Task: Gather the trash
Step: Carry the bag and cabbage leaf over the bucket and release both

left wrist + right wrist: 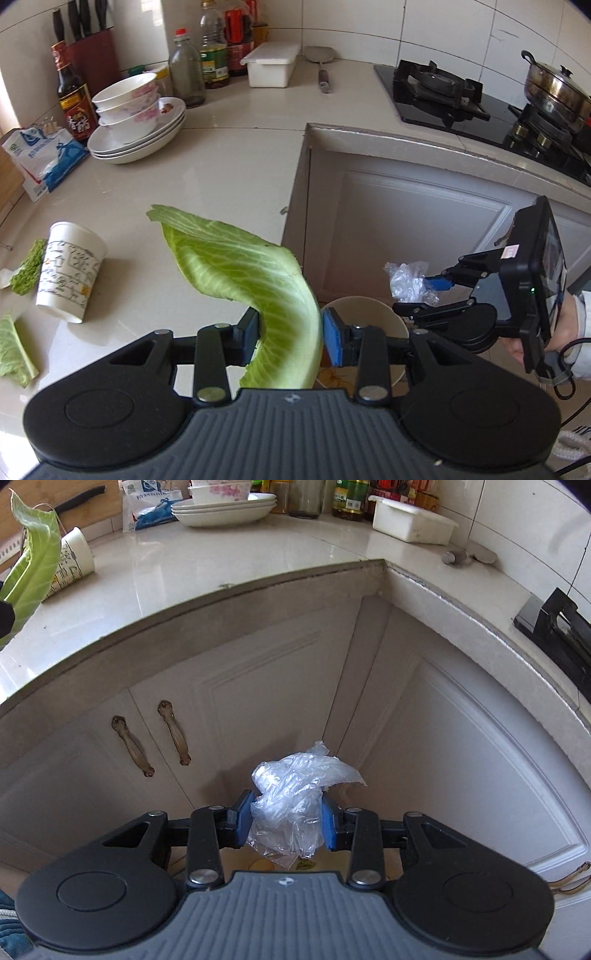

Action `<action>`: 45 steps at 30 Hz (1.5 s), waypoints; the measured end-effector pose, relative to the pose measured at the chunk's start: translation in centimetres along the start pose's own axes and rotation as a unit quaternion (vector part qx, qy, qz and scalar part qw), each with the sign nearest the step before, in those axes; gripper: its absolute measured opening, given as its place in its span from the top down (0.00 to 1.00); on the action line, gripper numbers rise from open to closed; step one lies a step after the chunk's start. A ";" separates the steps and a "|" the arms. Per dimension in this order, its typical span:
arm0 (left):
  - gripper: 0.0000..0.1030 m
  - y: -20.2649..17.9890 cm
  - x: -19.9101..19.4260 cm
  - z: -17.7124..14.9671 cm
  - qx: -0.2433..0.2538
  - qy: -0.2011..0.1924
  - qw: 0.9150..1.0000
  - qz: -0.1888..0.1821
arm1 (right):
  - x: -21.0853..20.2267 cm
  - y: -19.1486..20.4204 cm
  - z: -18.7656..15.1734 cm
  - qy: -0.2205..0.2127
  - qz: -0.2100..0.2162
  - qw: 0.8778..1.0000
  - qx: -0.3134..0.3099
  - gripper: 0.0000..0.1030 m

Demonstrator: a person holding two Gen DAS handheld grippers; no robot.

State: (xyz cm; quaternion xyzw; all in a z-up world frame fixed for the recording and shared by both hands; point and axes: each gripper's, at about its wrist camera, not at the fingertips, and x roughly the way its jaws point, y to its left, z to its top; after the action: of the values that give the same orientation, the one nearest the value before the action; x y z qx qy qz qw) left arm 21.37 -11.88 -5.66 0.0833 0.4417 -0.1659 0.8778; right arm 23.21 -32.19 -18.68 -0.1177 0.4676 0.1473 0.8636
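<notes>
My left gripper (290, 328) is shut on a large green cabbage leaf (236, 266), which curls up and to the left over the counter edge. The same leaf (33, 565) shows at the far left of the right wrist view. My right gripper (286, 816) is shut on a crumpled wad of clear plastic film (291, 786), in front of the cabinet doors. Seen from the left wrist, this gripper (424, 295) hangs beside the rim of a cream round bin (369, 306). A paper cup (70, 273) lies on its side on the counter, with more leaf scraps (27, 266) beside it.
Stacked bowls and plates (136, 122), bottles (186, 70), a white lidded box (271, 66) and a salt bag (48, 158) stand at the back of the counter. A gas stove (443, 92) with a steel pot (554, 88) is to the right. A person's hand (569, 325) holds the right gripper.
</notes>
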 end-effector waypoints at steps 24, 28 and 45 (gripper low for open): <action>0.65 -9.2 8.3 1.7 0.038 0.038 0.996 -0.069 | -2.8 -4.2 -3.4 -0.022 -0.001 0.999 0.049 0.03; 0.65 -10.6 10.7 1.5 0.034 0.053 0.995 -0.076 | -3.7 -4.9 -4.9 -0.018 -0.017 0.998 0.060 0.03; 0.13 -14.8 17.7 0.6 0.055 0.056 0.995 -0.067 | -6.9 -7.9 -10.0 -0.011 -0.068 0.989 0.130 0.02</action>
State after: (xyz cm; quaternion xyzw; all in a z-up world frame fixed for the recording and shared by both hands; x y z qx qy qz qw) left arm 26.26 -29.69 -19.53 0.1113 0.4845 -0.2433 0.8329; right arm 14.74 -43.97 -17.67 -0.0346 0.4638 0.0274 0.8848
